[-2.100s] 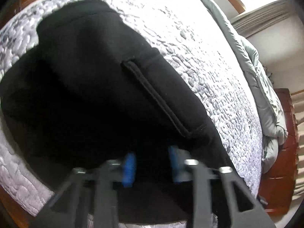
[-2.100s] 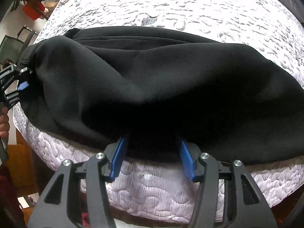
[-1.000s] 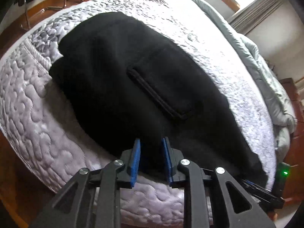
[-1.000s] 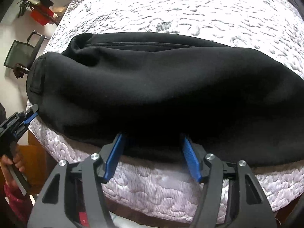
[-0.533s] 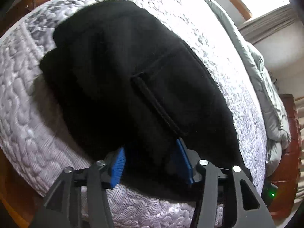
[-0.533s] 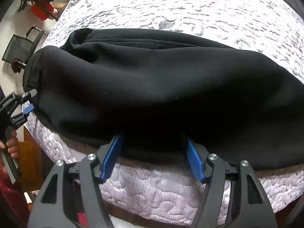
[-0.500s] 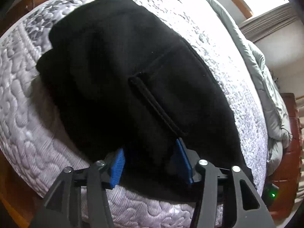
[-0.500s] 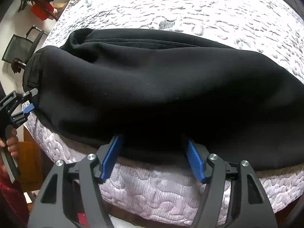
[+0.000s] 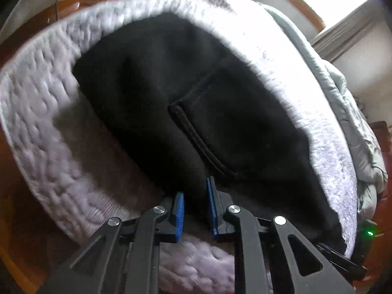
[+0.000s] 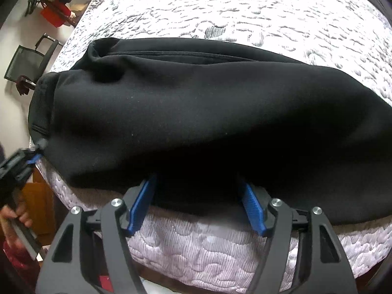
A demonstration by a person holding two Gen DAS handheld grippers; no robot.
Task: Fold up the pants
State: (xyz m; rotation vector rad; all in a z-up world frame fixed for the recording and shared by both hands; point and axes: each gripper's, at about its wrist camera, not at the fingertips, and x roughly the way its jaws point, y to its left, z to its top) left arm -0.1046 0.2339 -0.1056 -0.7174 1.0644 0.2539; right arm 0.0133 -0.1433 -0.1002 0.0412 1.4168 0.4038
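Note:
Black pants (image 9: 196,85) lie folded lengthwise across a quilted pale bed (image 9: 36,112), a pocket seam (image 9: 196,142) facing up. My left gripper (image 9: 195,191) is at the near edge of the waist end. Its jaws are closing and stand narrow, with dark fabric pinched between the blue pads. In the right wrist view the same pants (image 10: 196,110) stretch across the bed (image 10: 220,12). My left gripper (image 10: 34,158) holds their left corner there. My right gripper (image 10: 196,181) straddles the near edge. Its jaws are opening and stand wide, the pads off the cloth.
A grey duvet (image 9: 343,103) is bunched along the bed's far side, beside wooden furniture (image 9: 382,147). A black chair (image 10: 29,61) and a red item (image 10: 54,14) stand past the bed's left end. A person's hand (image 10: 14,218) holds the left gripper's handle.
The left jaws, spread around the pants' edge half a second ago, have drawn close together on it, and that gripper dropped a little. The right jaws stand slightly wider; that hand stayed put.

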